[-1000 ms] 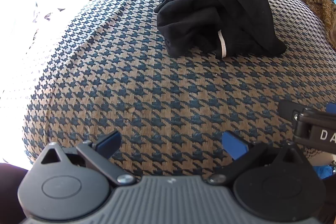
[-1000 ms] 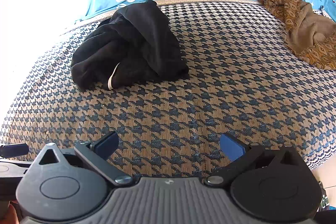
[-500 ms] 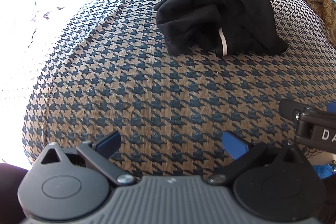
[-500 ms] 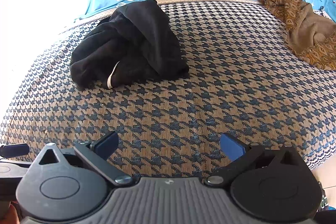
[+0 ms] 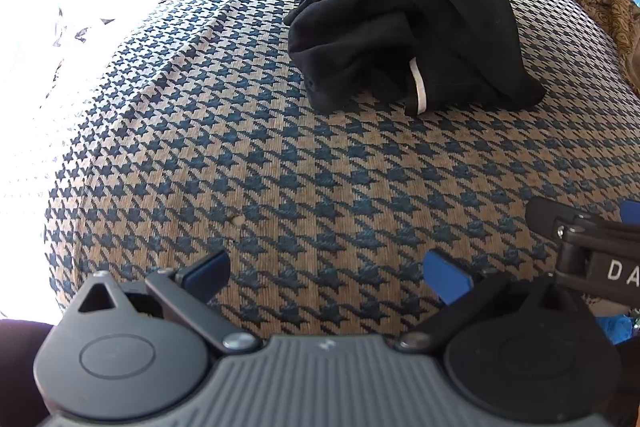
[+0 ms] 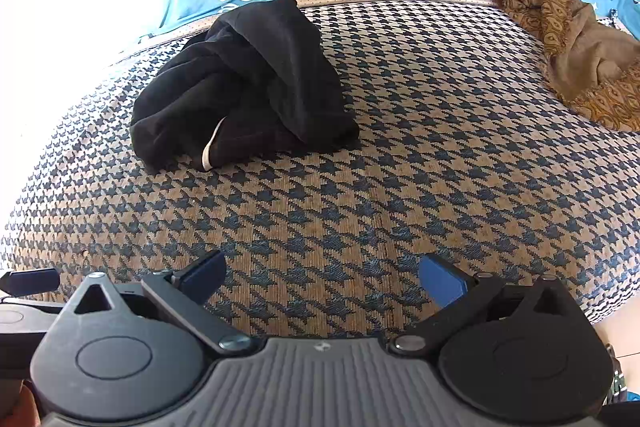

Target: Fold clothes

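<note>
Both tongs, left point(image 5: 326, 273) & right point(image 6: 322, 277), edged closer to black garment point(image 6: 244, 87) at 12 o'clock on bed point(image 6: 400, 187); released, empty.

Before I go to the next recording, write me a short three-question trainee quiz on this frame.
1. True or false: the left tongs grip the black garment.
2. What lies at the far right of the houndstooth cover? A) brown patterned cloth B) a pair of shoes C) a red towel
3. Fill in: the black garment is ____, not folded.

Key: 1 false: both the left and the right tongs are open and empty. 2 A. 3 crumpled.
</note>
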A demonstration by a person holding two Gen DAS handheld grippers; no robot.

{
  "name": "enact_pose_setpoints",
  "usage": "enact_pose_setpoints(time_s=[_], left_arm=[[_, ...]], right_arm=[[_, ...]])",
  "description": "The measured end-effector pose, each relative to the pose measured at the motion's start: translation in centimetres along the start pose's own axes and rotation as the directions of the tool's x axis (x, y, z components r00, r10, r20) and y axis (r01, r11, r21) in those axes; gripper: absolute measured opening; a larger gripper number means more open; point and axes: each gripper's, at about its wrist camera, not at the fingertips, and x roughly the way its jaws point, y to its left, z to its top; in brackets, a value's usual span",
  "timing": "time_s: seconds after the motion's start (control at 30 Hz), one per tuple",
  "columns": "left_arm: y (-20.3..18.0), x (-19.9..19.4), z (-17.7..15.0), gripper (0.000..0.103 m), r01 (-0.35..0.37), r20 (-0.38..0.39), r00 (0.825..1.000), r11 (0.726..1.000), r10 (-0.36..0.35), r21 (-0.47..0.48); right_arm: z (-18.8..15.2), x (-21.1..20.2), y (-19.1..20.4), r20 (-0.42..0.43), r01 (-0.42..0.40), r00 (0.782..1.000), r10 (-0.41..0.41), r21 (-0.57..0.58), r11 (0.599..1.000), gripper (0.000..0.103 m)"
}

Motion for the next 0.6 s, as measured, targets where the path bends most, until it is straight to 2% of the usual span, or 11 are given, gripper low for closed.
enact_pose_setpoints(time_s=[0.23,0.37,0.47,0.6], left_arm=[[0.5,2.9,0.8,0.103,0.012,-0.005,1.000,1.000,-0.011,0.013],[0.9,4.8,1.8,0.103,0.001,-0.006,1.000,1.000,-0.001,0.029],[1.1,6.1,2.7,0.103,0.004,-0.005,1.000,0.999,-0.004,0.041],[1.5,7.5,4.2,0.103,0.005,0.010,1.000,0.999,-0.006,0.050]], right_arm=[[0.0,0.0,-0.2,0.023,-0.012,1.000,0.012,0.015,1.000,0.103],[0.0,-0.4,-0.4,0.079,-0.048,0.996,0.045,0.041,0.998,0.103],[0.8,-0.1,-0.4,0.074,-0.072,0.995,0.069,0.040,0.997,0.103],[2.0,0.2,-0.1,0.089,-0.056,0.994,0.057,-0.014,0.998,0.103]])
